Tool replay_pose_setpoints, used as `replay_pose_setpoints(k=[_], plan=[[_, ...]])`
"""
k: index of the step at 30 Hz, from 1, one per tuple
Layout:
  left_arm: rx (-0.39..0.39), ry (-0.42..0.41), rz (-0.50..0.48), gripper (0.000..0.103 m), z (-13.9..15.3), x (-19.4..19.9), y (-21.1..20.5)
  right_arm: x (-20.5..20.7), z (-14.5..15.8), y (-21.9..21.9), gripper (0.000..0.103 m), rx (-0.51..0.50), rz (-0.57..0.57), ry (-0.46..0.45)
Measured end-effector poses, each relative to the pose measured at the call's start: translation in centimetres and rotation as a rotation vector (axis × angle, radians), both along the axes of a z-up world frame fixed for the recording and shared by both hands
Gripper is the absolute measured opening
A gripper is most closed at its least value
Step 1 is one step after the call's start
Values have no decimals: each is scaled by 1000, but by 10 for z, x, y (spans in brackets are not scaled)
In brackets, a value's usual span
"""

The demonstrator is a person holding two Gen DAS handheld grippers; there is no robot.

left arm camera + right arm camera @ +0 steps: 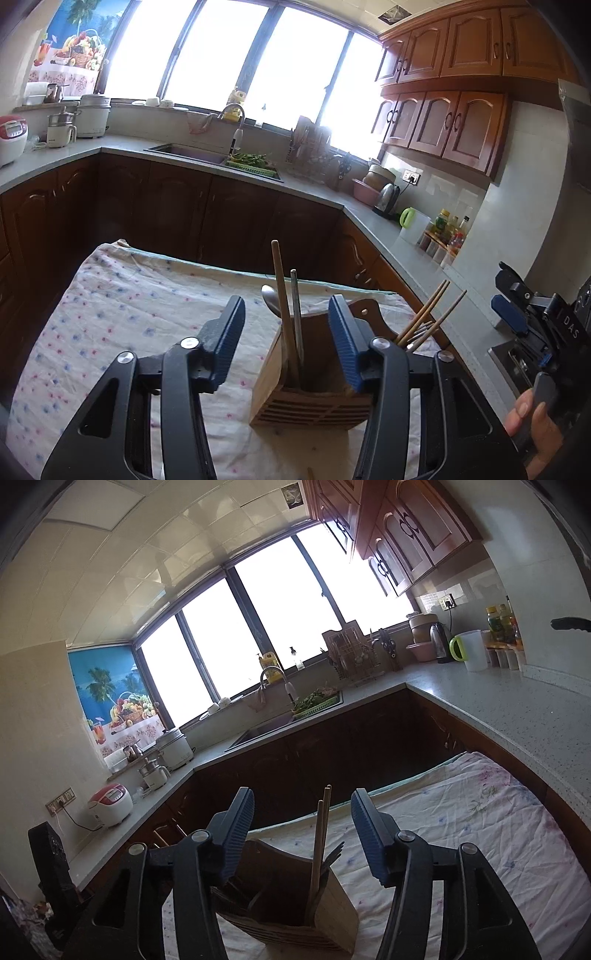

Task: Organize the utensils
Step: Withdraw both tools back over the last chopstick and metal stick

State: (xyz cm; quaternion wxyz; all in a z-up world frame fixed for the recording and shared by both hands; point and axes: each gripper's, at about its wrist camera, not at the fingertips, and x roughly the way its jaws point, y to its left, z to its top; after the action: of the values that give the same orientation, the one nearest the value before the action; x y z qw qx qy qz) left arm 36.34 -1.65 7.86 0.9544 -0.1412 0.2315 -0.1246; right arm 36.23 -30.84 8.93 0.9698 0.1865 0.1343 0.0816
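Both your grippers, the left gripper (286, 332) and the right gripper (303, 834), hang with jaws spread and empty above the wooden utensil holder (314, 391) on the floral cloth (129, 295). Its compartments already hold the chopsticks (428, 317), forks (419, 330), a spoon (271, 299) and long handles. No loose utensils show, so the sorting looks nearly finished.

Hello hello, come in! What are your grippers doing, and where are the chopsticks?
Left gripper open, empty. Right gripper open, empty. Chopsticks, spoon upright in wooden utensil holder on floral cloth. Nothing in the way.
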Motion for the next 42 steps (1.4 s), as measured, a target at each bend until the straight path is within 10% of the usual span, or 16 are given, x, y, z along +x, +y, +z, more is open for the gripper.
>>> replay_pose_setpoints(k=[8,42], plan=[[5,38,31,83,-7,-25,10,-31,-14,-5,98,3,13,21],[76,356,-23,84,-112,-134,-5,-130,-125,-11,99,-34,2,349]])
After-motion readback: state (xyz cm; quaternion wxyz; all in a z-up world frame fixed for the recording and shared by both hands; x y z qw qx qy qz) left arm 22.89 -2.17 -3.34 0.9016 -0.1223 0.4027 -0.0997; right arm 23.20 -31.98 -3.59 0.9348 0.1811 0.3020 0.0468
